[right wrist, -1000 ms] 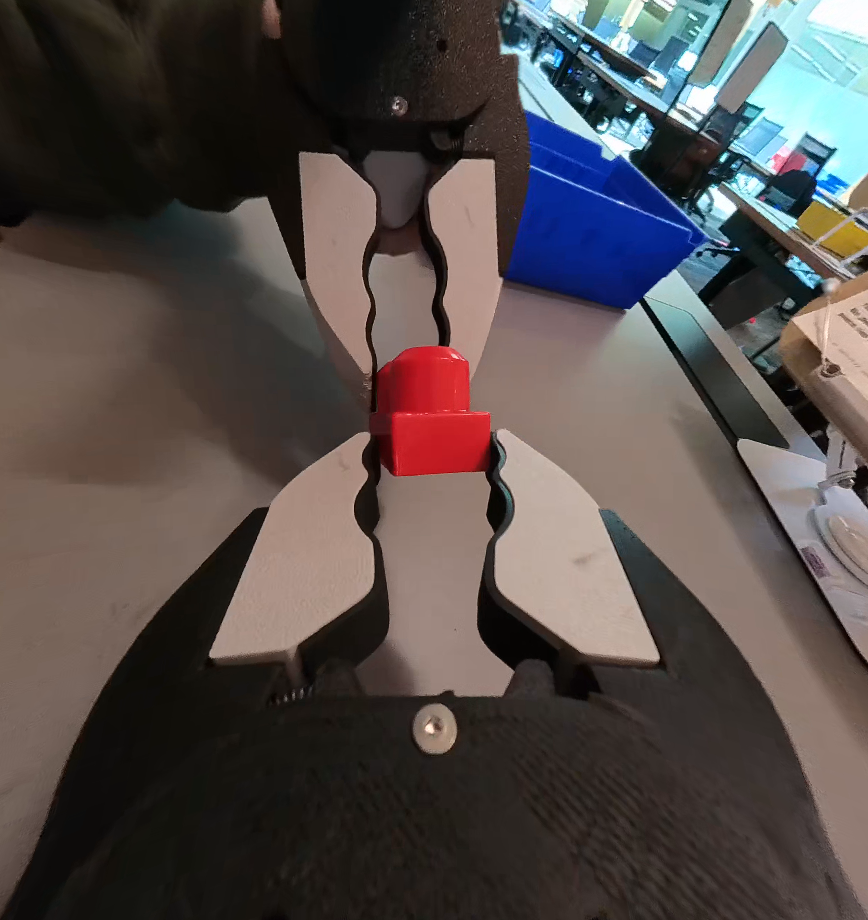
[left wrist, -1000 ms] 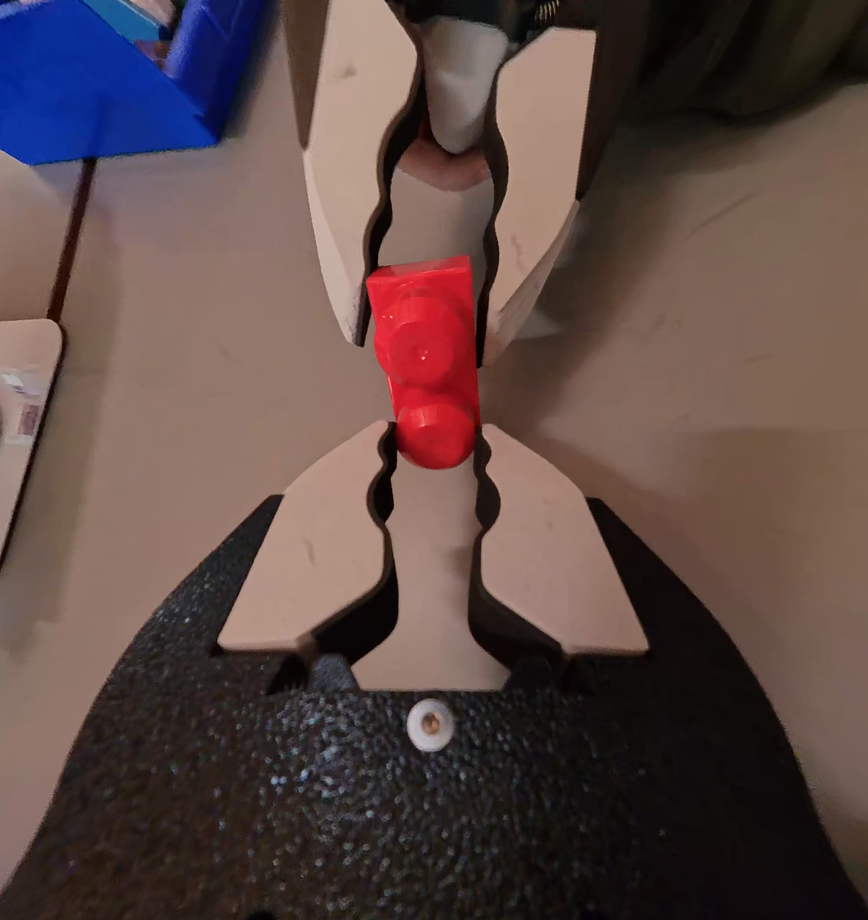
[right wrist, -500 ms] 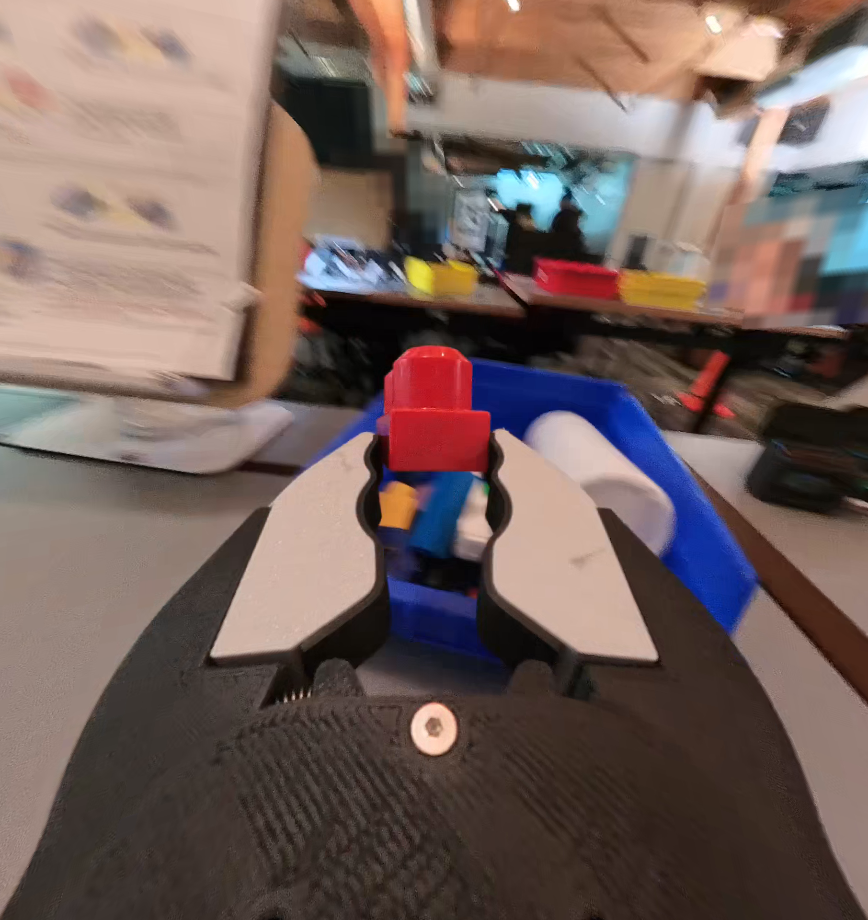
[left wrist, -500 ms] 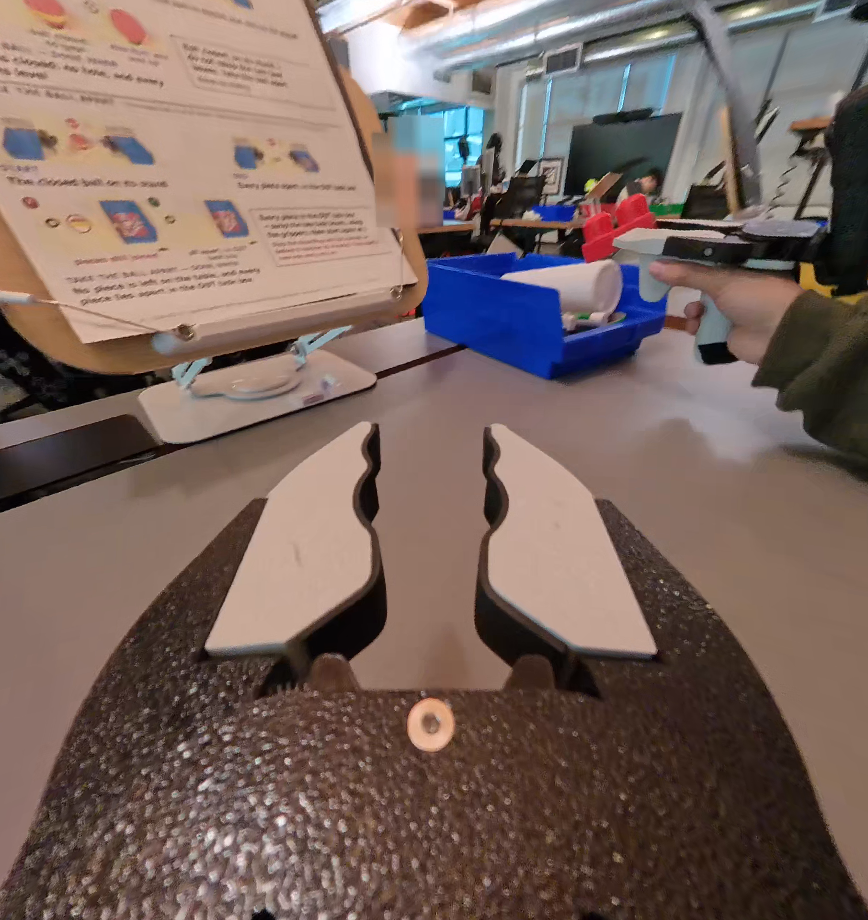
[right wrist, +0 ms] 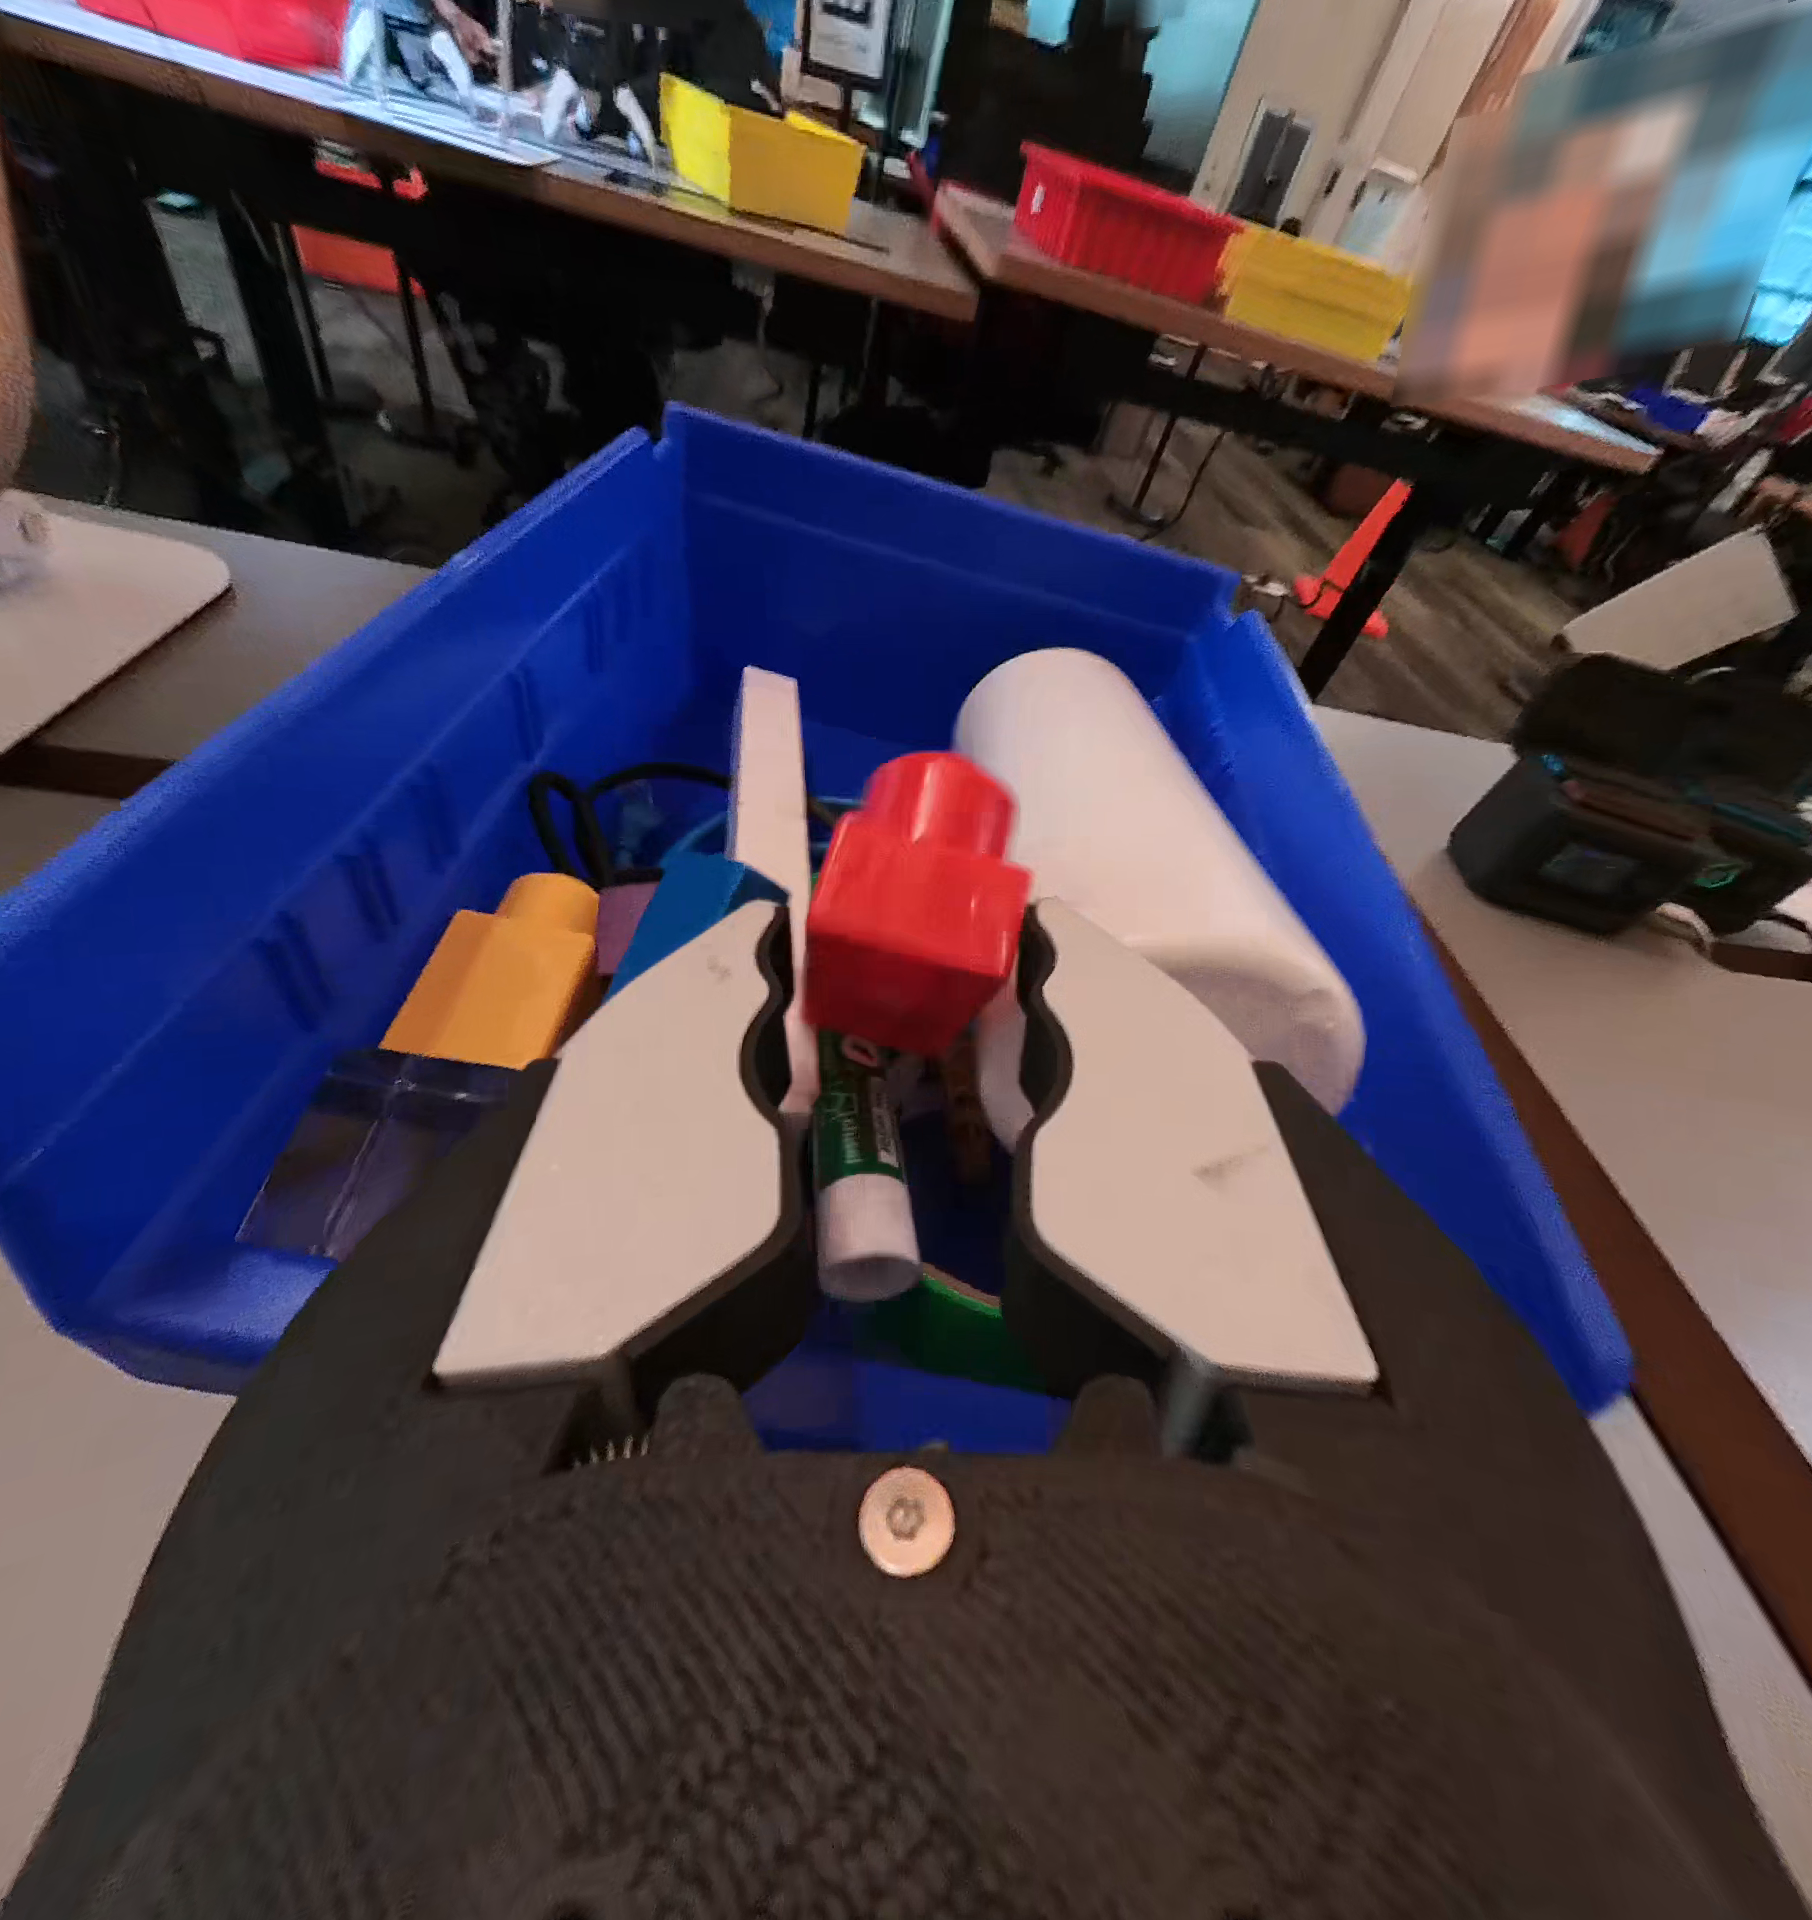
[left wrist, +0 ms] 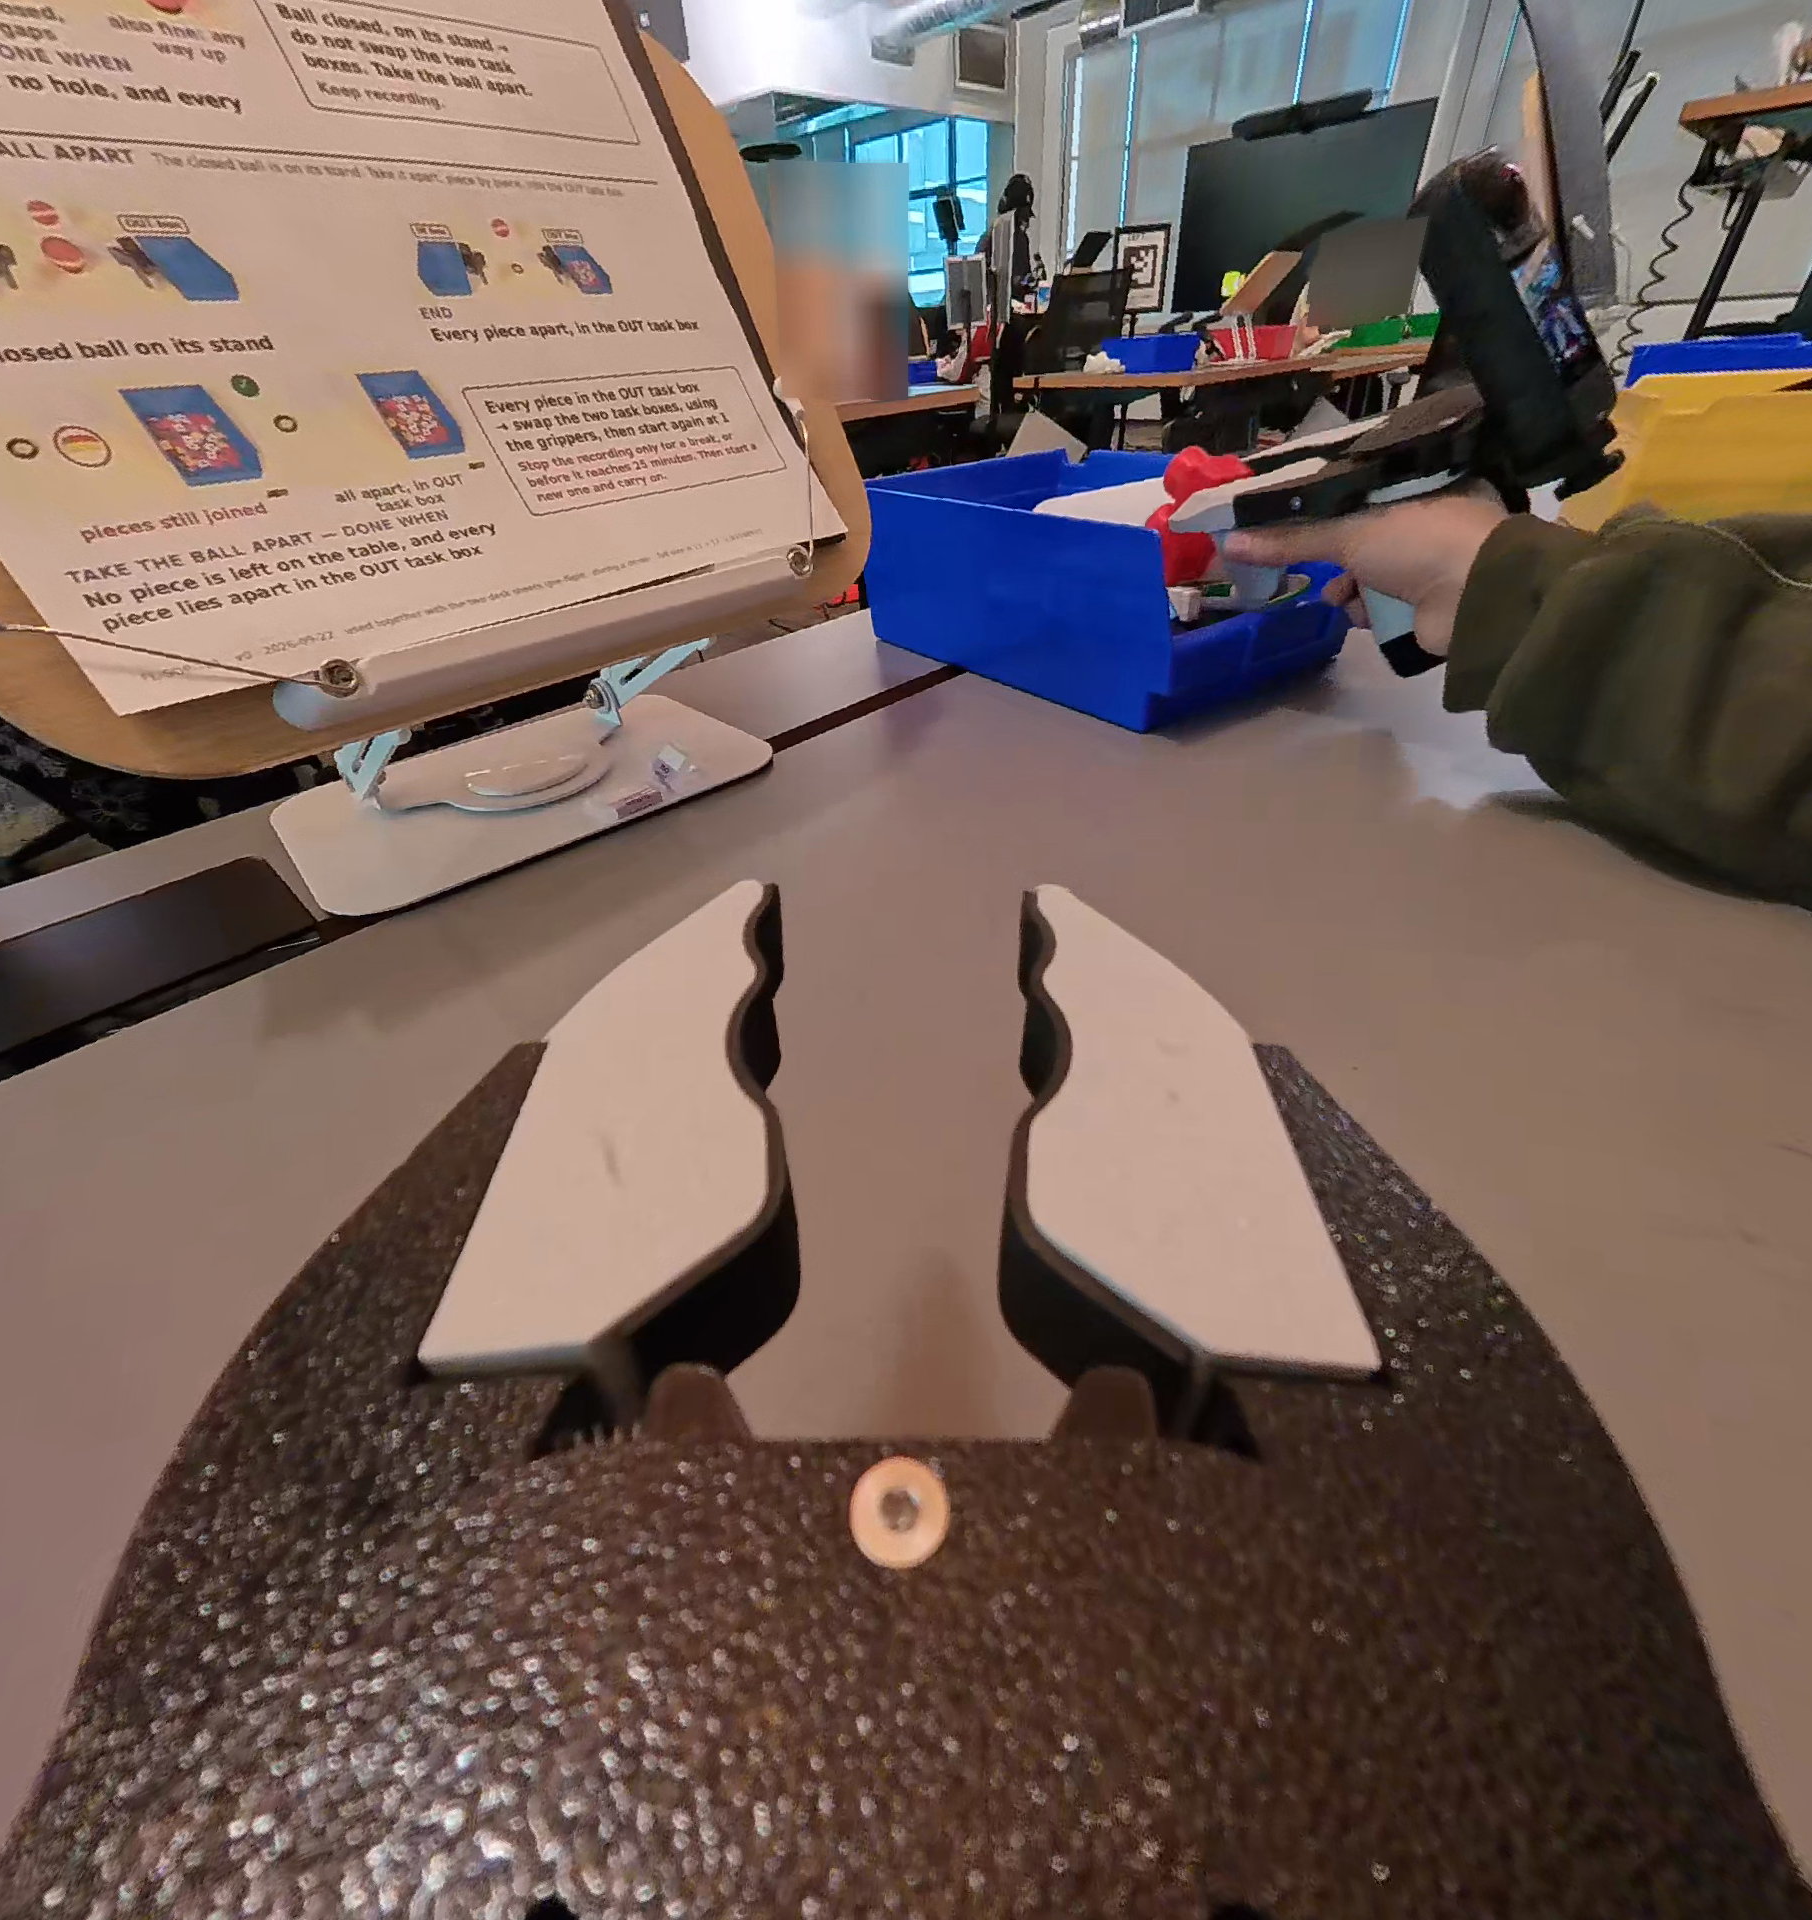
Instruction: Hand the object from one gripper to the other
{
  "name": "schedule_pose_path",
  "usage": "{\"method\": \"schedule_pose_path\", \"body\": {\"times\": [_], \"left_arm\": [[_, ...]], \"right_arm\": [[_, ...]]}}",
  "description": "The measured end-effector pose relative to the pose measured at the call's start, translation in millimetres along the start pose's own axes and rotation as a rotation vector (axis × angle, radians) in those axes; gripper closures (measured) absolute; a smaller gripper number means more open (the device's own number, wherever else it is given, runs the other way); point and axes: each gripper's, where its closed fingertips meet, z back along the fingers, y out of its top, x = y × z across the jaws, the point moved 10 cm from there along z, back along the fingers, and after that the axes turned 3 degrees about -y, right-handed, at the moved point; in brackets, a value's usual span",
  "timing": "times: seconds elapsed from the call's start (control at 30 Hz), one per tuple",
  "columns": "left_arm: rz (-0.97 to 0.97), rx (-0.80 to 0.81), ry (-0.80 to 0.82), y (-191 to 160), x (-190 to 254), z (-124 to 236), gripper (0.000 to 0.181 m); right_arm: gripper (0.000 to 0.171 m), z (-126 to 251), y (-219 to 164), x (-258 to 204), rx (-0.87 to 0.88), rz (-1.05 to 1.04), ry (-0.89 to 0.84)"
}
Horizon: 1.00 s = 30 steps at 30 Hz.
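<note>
In the right wrist view my right gripper (right wrist: pixel 902 920) hangs over the open blue bin (right wrist: pixel 310 831). The red block (right wrist: pixel 912 914) sits tilted and blurred between its fingertips. A sliver of gap shows between the left pad and the block, so the pads do not press on it and the gripper is open. My left gripper (left wrist: pixel 897 904) is open and empty, low over the grey table (left wrist: pixel 1297 935). The left wrist view also shows the right gripper (left wrist: pixel 1208 509), far off at the upper right above the bin (left wrist: pixel 1037 603), with the red block (left wrist: pixel 1193 478) at its tips.
The bin holds a white roll (right wrist: pixel 1141 852), an orange block (right wrist: pixel 497 977), a green marker (right wrist: pixel 860 1143), a white flat piece (right wrist: pixel 767 769) and other small parts. An instruction board on a stand (left wrist: pixel 517 790) is at the left. A sleeve (left wrist: pixel 1660 665) reaches in from the right. A black device (right wrist: pixel 1650 831) is right of the bin. The grippers' ends are close to 45 cm from one another. About 35 cm separates my right fingertips from the black device (right wrist: pixel 1650 831).
A second ago both grippers were at the red block; the left one let go and drew back. The right gripper carried the block over the bin, where its pads have eased apart and the block has tilted.
</note>
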Motion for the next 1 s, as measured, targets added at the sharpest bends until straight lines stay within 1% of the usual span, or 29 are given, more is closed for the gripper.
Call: {"method": "schedule_pose_path", "body": {"times": [0.07,0.13,0.23,0.3,0.37,0.43,0.53,0.6,0.67,0.77,0.83,0.87,0.9,0.93,1.0], "left_arm": [[0.01,0.0,0.0,0.1,-1.0,-0.2,0.138],[0.027,0.002,0.0,0.2,-2.6,-0.2,0.137],[0.052,0.002,0.005,0.2,-5.1,0.4,0.136],[0.064,-0.017,0.016,0.7,-6.7,0.8,0.136],[0.064,-0.033,0.027,5.5,-7.8,2.0,0.135],[0.052,-0.023,0.034,14.9,-9.5,5.4,0.135],[0.075,-0.003,0.052,39.8,-15.6,17.4,0.135],[0.103,0.008,0.103,63.1,-23.7,34.6,0.137],[0.1,-0.009,0.18,85.4,-36.3,61.3,0.138],[0.099,-0.077,0.32,101.4,-70.5,109.0,0.138],[0.107,-0.207,0.412,98.2,-111.8,130.2,0.137],[0.138,-0.308,0.457,92.4,-137.7,135.8,0.132],[0.184,-0.416,0.489,85.1,-164.6,138.2,0.12],[0.231,-0.511,0.499,77.2,-190.4,137.2,0.111],[0.315,-0.651,0.499,59.8,-236.1,127.1,0.109]], "right_arm": [[0.12,0.3,-1.7,-4.2,0.009,-0.009,0.023],[0.104,3.1,1.4,-6.6,0.008,0.01,0.021],[0.084,9.6,13.7,-7.7,0.018,0.059,-0.006],[0.074,14.3,22.1,-8.9,0.022,0.048,0.004],[0.069,22.3,30.2,-14.2,0.031,0.028,0.035],[0.068,35.6,35.4,-28.1,0.053,0.015,0.109],[0.068,58.8,39.5,-58.4,0.088,-0.021,0.238],[0.07,75.7,42.2,-84.3,0.121,-0.064,0.358],[0.071,95.6,36.7,-111.5,0.138,-0.108,0.487],[0.075,123.2,18.8,-144.0,0.198,-0.136,0.617],[0.078,133.2,8.3,-155.3,0.227,-0.097,0.646],[0.078,135.1,4.4,-159.1,0.236,-0.079,0.66],[0.08,135.8,0.9,-162.8,0.239,-0.073,0.692],[0.08,135.5,-1.7,-165.5,0.23,-0.086,0.728],[0.08,134.4,-1.4,-165.5,0.219,-0.106,0.762]]}}
